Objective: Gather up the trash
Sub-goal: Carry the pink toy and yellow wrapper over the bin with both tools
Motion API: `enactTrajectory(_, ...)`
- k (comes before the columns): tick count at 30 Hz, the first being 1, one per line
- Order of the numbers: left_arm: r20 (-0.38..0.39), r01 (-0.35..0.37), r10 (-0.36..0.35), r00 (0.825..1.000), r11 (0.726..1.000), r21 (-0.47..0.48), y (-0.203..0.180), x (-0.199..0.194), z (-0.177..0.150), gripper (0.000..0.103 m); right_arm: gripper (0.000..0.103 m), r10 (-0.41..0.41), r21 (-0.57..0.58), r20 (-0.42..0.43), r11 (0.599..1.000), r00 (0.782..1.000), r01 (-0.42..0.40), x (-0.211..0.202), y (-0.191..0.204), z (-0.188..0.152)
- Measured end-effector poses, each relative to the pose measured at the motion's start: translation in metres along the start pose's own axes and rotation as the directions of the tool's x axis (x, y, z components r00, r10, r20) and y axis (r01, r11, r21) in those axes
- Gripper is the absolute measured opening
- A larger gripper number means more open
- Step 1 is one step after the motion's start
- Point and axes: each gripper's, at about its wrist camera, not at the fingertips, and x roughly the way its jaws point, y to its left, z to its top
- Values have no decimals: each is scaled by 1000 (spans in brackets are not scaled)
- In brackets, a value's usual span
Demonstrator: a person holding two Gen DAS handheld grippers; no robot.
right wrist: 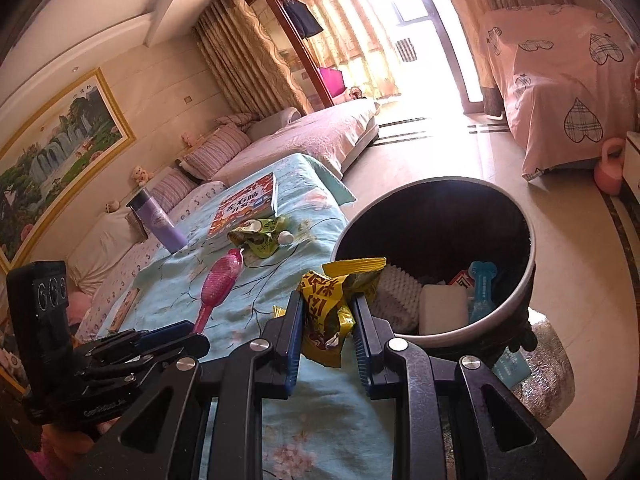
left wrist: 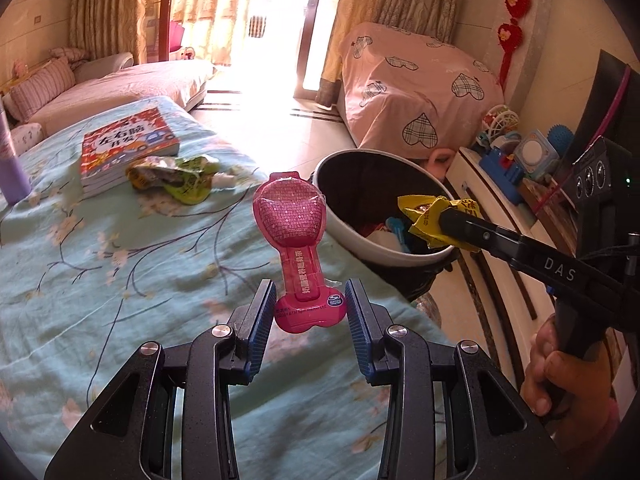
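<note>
Left wrist view: the left tool (left wrist: 307, 308) has its fingers apart on either side of the heart-shaped base of a pink blister pack (left wrist: 294, 236). The left pad seems to touch the base, a gap shows at the right pad, and whether the pack is gripped or only lying on the cloth I cannot tell. The pack stretches straight ahead of this tool over the teal floral surface (left wrist: 120, 280). Farther ahead and to the left lie a crumpled green wrapper (left wrist: 176, 178) and, touching it, a red book (left wrist: 128, 146); a purple bottle (left wrist: 12, 164) stands at the far left. Ahead and to the right is a round trash bin (left wrist: 384, 216), already holding scraps.

The right tool (left wrist: 444, 220) reaches in from the right, clamped on a yellow wrapper (left wrist: 432, 216) held over the bin's near rim. In the right wrist view, that wrapper (right wrist: 336, 304) is pinched between the fingers of the right tool (right wrist: 328, 320), with the bin (right wrist: 520, 288) just ahead and to the right.
</note>
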Motion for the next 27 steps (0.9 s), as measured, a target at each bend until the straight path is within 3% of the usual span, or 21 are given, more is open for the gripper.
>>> enactTrajectory(27, -17, 27, -26, 1000, 997, 72, -40, 28, 28, 35, 24, -56, 17, 14, 998, 998, 55, -6, -48, 23)
